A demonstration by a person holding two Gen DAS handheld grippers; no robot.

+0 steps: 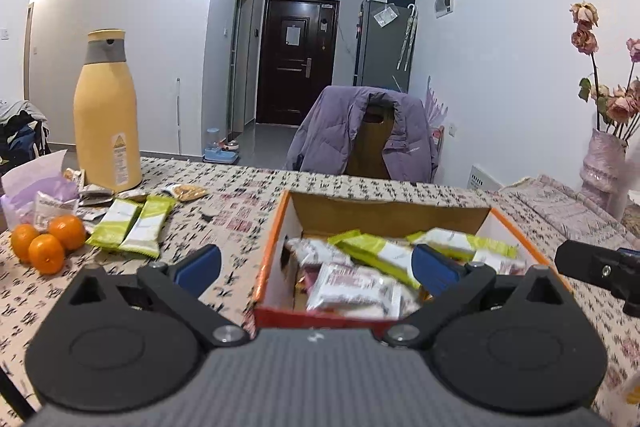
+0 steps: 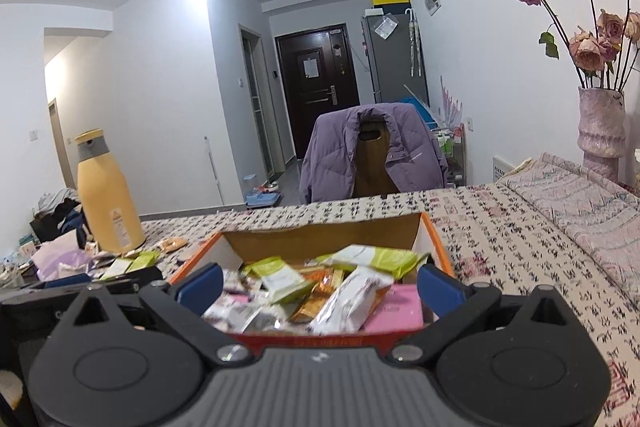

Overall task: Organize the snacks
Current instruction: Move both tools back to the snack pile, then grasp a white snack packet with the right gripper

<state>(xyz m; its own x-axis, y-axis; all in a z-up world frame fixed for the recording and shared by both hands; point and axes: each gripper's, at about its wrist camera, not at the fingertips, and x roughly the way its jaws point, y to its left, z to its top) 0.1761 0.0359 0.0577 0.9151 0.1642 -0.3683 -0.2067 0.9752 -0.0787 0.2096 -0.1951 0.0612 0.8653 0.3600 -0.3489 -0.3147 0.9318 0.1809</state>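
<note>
I hold both tongs spread wide and empty: my left gripper point(image 1: 316, 263) straddles the near left wall of the orange-rimmed cardboard box point(image 1: 272, 251), my right gripper point(image 2: 318, 287) hangs over its heaped snack packets point(image 2: 320, 291), probably between picks. Only the left view shows two green-and-white wafer packets point(image 1: 128, 227) beside three small oranges point(image 1: 44, 243), waiting outside near the tall yellow flask point(image 1: 107, 111).
</note>
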